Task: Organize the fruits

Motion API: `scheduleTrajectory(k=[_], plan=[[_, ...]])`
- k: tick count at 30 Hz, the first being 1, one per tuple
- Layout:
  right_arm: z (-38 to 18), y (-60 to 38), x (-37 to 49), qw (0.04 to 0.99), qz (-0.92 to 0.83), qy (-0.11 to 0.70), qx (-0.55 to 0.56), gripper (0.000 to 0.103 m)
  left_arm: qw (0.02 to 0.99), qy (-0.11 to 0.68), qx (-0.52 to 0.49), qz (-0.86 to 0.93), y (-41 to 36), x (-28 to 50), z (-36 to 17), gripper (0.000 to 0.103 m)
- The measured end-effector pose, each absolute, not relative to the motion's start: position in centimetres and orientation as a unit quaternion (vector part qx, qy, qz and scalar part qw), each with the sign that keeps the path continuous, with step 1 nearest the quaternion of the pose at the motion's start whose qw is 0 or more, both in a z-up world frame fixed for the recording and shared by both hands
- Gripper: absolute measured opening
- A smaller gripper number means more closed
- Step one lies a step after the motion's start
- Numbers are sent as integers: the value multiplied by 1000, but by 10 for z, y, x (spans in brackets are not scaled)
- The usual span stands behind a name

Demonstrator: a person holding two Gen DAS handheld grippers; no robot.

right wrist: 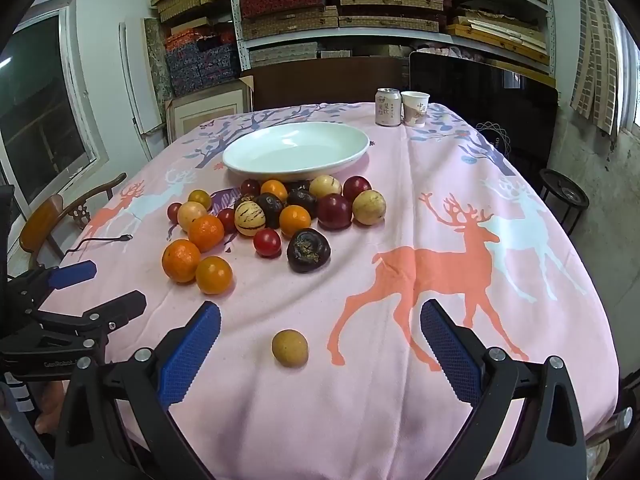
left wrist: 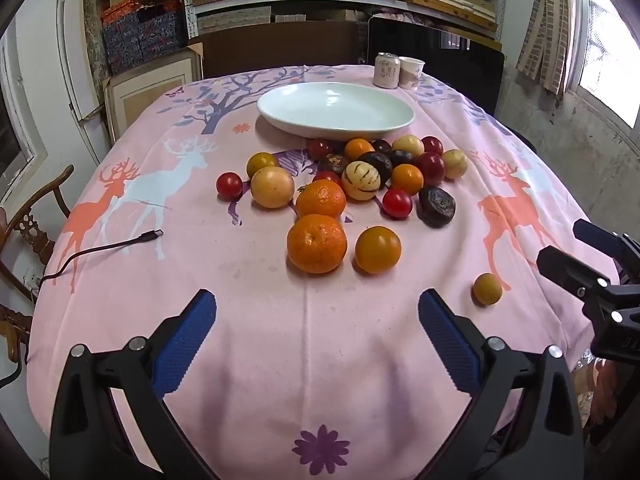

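Note:
A pile of fruit (left wrist: 360, 178) lies mid-table in front of an empty white oval plate (left wrist: 336, 110): oranges, red tomatoes, dark passion fruits, pale yellow fruits and a striped melon (left wrist: 361, 180). The nearest big orange (left wrist: 317, 243) lies ahead of my left gripper (left wrist: 318, 308), which is open and empty. A small yellow-brown fruit (right wrist: 290, 348) lies alone, just ahead of my open, empty right gripper (right wrist: 320, 320). In the right wrist view the pile (right wrist: 276, 216) and the plate (right wrist: 296, 152) lie further back.
A pink deer-print cloth (left wrist: 280, 340) covers the table. A drink can (left wrist: 387, 71) and a paper cup (left wrist: 411, 73) stand behind the plate. A black USB cable (left wrist: 100, 248) lies at the left edge. A wooden chair (left wrist: 24, 232) stands left; shelves fill the back.

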State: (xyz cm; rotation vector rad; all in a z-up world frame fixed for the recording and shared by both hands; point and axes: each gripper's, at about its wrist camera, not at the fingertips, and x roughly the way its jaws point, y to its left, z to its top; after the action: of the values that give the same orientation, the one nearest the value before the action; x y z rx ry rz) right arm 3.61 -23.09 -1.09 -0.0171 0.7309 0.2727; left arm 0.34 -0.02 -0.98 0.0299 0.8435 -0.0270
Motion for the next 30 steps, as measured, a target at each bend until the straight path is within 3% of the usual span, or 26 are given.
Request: scheduleTrajectory(k=[30], plan=[[-10, -229, 34, 924, 133, 358, -6, 100, 912, 411, 7, -4, 6, 1, -8, 99]])
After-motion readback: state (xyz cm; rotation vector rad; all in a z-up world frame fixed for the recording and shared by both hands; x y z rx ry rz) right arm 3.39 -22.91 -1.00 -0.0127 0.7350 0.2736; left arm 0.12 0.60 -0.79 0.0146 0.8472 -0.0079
